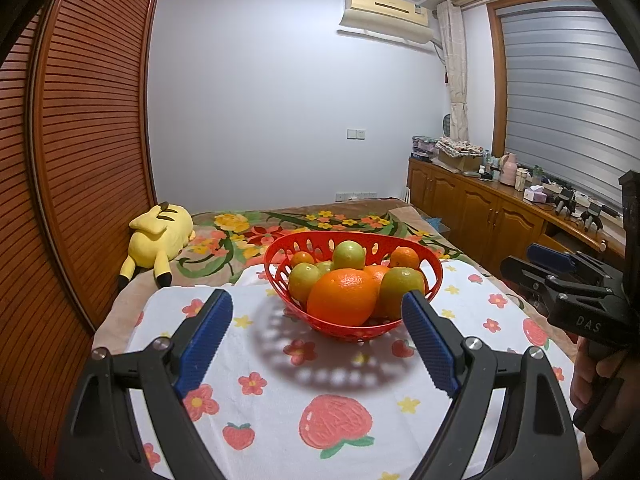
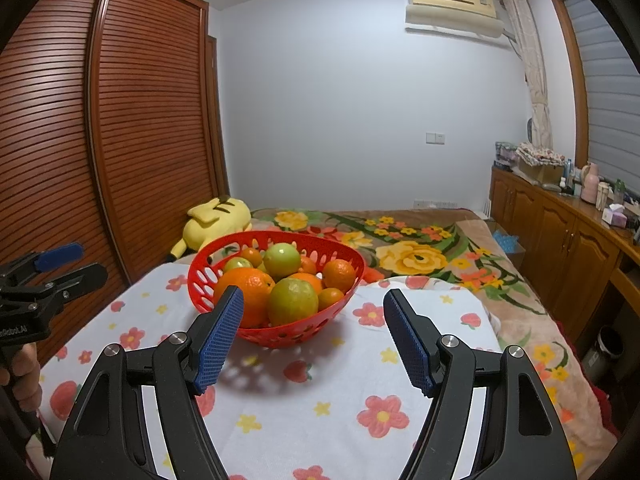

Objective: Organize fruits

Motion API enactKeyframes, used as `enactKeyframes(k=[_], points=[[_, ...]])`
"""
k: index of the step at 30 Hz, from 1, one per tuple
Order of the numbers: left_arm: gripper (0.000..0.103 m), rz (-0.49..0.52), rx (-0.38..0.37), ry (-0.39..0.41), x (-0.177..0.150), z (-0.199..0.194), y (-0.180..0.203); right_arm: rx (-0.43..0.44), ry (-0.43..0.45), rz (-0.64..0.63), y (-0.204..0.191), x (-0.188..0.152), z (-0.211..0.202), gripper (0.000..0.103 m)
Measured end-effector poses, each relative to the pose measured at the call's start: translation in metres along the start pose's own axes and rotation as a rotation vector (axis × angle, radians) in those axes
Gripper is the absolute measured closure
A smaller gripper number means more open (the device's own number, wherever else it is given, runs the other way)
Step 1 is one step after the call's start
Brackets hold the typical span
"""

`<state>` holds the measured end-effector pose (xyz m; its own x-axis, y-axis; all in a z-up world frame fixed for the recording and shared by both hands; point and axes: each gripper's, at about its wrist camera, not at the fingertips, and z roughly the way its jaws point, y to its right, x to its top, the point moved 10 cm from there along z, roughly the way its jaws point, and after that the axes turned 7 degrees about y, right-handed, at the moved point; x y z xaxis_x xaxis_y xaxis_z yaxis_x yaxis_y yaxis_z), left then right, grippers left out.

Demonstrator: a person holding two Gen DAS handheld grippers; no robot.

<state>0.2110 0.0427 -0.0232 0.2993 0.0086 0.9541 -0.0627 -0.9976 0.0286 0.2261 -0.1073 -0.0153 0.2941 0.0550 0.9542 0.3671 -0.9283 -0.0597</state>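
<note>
A red perforated basket (image 1: 276, 268) (image 2: 200, 280) stands on a white cloth with a flower and strawberry print (image 1: 280, 400) (image 2: 320, 400). It holds a large orange (image 1: 344, 296) (image 2: 248, 288), several green fruits (image 1: 349, 254) (image 2: 292, 300) and small tangerines (image 1: 404, 258) (image 2: 339, 274). My left gripper (image 1: 316, 312) is open and empty, just short of the basket. My right gripper (image 2: 314, 310) is open and empty, its left pad (image 2: 224, 328) in front of the basket's near wall. The right gripper also shows at the right edge of the left wrist view (image 1: 536, 264).
The cloth lies on a bed with a floral blanket (image 2: 420, 248). A yellow plush toy (image 1: 160, 236) (image 2: 216, 220) lies by the slatted wooden wardrobe (image 1: 80, 140). A wooden cabinet with clutter on top (image 1: 480, 208) runs along the right. A bin (image 2: 604, 348) stands beside the bed.
</note>
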Motion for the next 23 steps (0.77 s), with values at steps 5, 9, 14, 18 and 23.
enactKeyframes(k=[5,9,14,18,23], points=[[0.015,0.002,0.000,0.004,0.0027,-0.0024,0.0023,-0.002,0.002,-0.001,-0.0006,0.0008,-0.0019,0.029],[0.015,0.001,-0.001,0.009,0.0052,-0.0039,0.0029,-0.003,0.003,-0.002,-0.0009,0.0011,-0.0023,0.029],[0.015,0.001,0.001,0.009,0.0059,-0.0043,0.0031,-0.003,0.003,-0.001,-0.0001,0.0009,-0.0026,0.029],[0.015,0.001,0.001,0.010,0.0057,-0.0044,0.0030,-0.004,0.005,-0.001,0.0001,0.0019,-0.0038,0.029],[0.015,0.001,0.000,0.010,0.0058,-0.0043,0.0031,-0.003,0.004,0.001,-0.0002,0.0020,-0.0039,0.029]])
